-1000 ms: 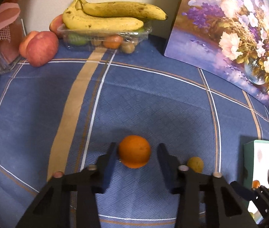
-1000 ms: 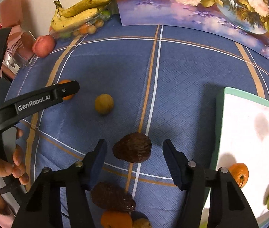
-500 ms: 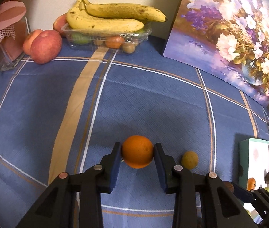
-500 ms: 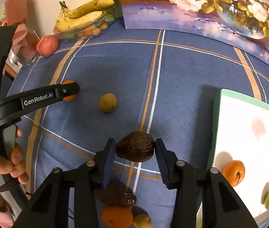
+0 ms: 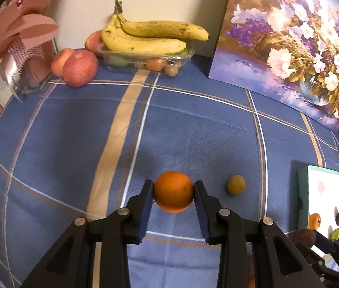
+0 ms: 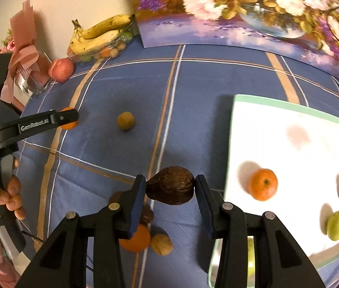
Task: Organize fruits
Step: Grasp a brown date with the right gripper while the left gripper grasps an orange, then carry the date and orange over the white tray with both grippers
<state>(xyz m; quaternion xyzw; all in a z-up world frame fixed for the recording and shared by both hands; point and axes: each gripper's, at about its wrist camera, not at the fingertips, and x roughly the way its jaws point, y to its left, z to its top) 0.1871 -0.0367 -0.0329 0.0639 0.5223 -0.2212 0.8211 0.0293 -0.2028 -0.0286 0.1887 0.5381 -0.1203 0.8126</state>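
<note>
The left tongs [image 5: 173, 198] are clamped on a round, smooth orange [image 5: 173, 191] just above the blue counter [image 5: 193, 124]. The right tongs [image 6: 170, 193] grip a dark brown, wrinkled fruit [image 6: 171, 188] left of the white tray [image 6: 289, 129], which holds a tangerine [image 6: 264, 184].

Open cloth: the blue tablecloth [image 6: 193, 110] lies bare between the grippers and the painting [image 6: 241, 16].
Lone obstacle: a small yellow-brown fruit [image 6: 125, 120] sits mid-cloth.
Tray: the white tray [image 6: 296, 129] is bare at its far half.
Crowded: an orange [image 6: 136, 238] and walnut [image 6: 161, 244] lie beneath the right gripper [image 6: 170, 189].
</note>
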